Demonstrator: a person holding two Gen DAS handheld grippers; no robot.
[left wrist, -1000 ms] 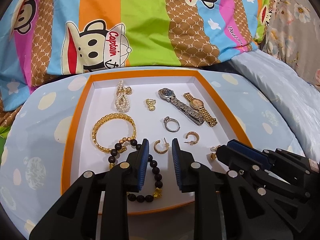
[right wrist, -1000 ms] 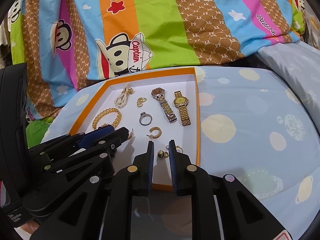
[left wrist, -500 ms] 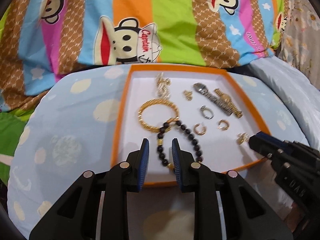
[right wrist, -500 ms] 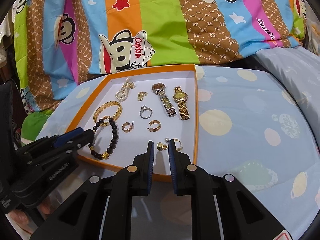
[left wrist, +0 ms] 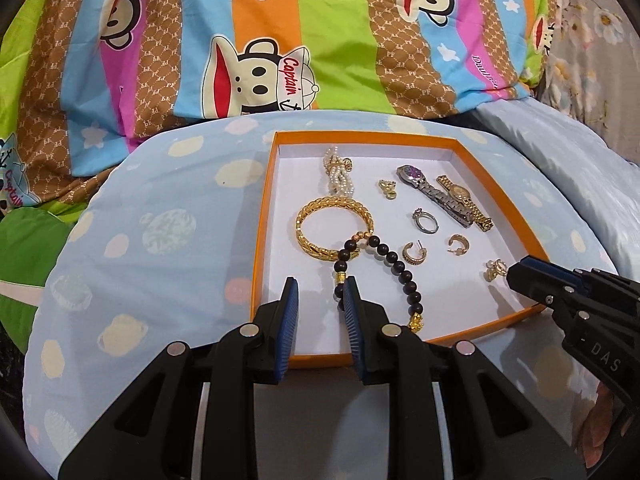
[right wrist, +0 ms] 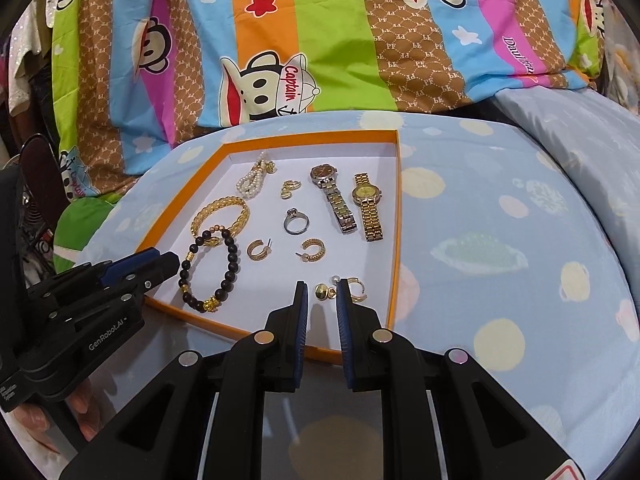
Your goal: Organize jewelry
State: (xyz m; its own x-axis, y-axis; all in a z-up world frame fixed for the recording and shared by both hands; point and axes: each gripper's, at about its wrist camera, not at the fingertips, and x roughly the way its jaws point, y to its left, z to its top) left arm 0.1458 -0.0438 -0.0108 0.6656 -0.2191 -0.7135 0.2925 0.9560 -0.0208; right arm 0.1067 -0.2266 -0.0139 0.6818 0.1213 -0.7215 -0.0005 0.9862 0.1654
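An orange-rimmed white tray (left wrist: 264, 216) (right wrist: 396, 216) holds jewelry: a pearl piece (left wrist: 339, 176), a gold bangle (left wrist: 334, 224), a dark bead bracelet (left wrist: 384, 276) (right wrist: 208, 272), a silver ring (right wrist: 296, 222), two gold hoop earrings (right wrist: 258, 249) (right wrist: 312, 250), two watches (right wrist: 334, 200) (right wrist: 368, 206) and small gold earrings (right wrist: 326, 292). My left gripper (left wrist: 318, 296) is open and empty at the tray's near left edge, beside the bead bracelet. My right gripper (right wrist: 322, 296) is open and empty over the near right corner, with the small earrings just ahead of its fingertips.
The tray lies on a pale blue spotted cushion (right wrist: 500, 260). A bright striped cartoon-monkey blanket (left wrist: 320, 40) rises behind. A pale blue pillow (right wrist: 580, 140) is at the right.
Both grippers have pulled back toward me from the tray. The left one has shifted left off the bead bracelet and hoop earring. The jewelry lies still.
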